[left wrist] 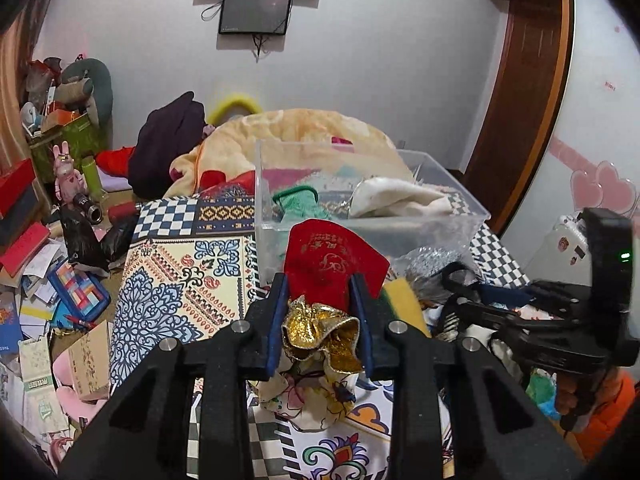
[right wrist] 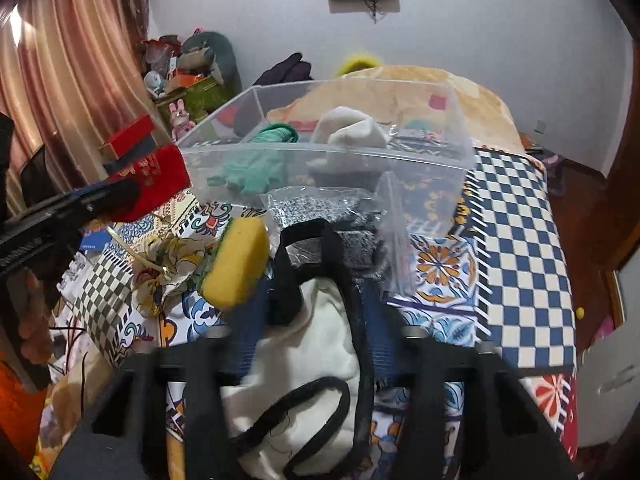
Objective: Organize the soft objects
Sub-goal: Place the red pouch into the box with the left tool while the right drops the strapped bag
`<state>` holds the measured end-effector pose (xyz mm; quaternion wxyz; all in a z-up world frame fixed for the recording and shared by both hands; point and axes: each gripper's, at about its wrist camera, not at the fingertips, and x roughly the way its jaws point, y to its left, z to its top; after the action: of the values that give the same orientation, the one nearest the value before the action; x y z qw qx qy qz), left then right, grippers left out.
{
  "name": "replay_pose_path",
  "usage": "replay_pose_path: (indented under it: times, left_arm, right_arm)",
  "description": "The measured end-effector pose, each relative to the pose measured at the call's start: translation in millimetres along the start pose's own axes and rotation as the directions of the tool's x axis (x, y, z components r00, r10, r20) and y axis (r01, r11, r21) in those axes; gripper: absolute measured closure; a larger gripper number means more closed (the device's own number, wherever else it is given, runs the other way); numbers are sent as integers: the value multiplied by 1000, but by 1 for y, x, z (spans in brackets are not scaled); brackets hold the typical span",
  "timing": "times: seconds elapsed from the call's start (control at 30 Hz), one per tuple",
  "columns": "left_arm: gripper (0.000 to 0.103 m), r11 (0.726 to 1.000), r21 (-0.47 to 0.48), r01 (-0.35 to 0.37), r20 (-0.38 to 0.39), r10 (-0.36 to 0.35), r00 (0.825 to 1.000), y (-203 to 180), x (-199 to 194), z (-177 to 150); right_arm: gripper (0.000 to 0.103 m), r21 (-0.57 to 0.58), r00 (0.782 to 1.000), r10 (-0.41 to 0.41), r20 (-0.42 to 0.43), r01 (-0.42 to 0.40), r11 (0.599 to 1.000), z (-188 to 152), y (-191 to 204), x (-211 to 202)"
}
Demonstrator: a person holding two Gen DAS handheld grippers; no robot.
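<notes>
Left gripper (left wrist: 320, 292) has its fingers clamped on a red velvet drawstring pouch with gold print and gold-trimmed mouth (left wrist: 332, 264), lifted clear of the patterned cloth surface (left wrist: 180, 264) and sitting just short of the clear plastic storage bin (left wrist: 460, 216) at 12 o'clock. In the right wrist view the same pouch shows at 9 o'clock, beside the bin's near-left corner, not over the rim yet.

Right gripper (right wrist: 320, 264) has its fingers around the black strap (right wrist: 288, 272) of a white fabric tote bag (right wrist: 316, 340); they look nearly together on the strap, but the contact is blurred, so can't tell for sure.

Already in the bin: a green knit glove (right wrist: 252, 168) and a cream-white folded cloth (right wrist: 348, 132). So the task is partly done, maybe a third at a guess.

Left outside: a yellow sponge with green scrub layer (right wrist: 236, 264) at 10 o'clock of the right gripper, a grey knitted item in a clear plastic bag (right wrist: 320, 208) touching the bin's front wall, a floral cream pouch with gold trim (right wrist: 160, 264) at 9 o'clock, plus the tote and the red pouch itself.

Likely next: carry the red pouch over the near rim and let go.
</notes>
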<state>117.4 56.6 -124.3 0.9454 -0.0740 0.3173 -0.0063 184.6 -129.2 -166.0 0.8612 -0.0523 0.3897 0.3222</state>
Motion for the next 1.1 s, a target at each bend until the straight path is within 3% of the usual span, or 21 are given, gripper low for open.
replay_pose_path:
  times: [0.03, 0.07, 0.47, 0.73, 1.1]
  left_arm:
    - [73, 1000, -1, 1, 4, -1, 1000, 0, -2, 0]
    - [73, 1000, -1, 1, 8, -1, 1000, 0, -5, 1]
    - [73, 1000, 14, 0, 62, 0, 998, -4, -23, 10]
    - [73, 1000, 18, -17, 122, 15, 992, -6, -34, 28]
    - [72, 999, -7, -48, 179, 48, 983, -1, -27, 59]
  right_arm:
    - [90, 5, 1000, 2, -11, -2, 1000, 0, -1, 3]
    - [92, 12, 1000, 13, -18, -13, 1000, 0, -2, 4]
    - [95, 2, 990, 22, 137, -22, 1000, 6, 5, -49]
    - [96, -12, 960, 35, 277, -33, 999, 33, 8, -83]
    - [96, 3, 907, 28, 421, -32, 999, 92, 4, -93]
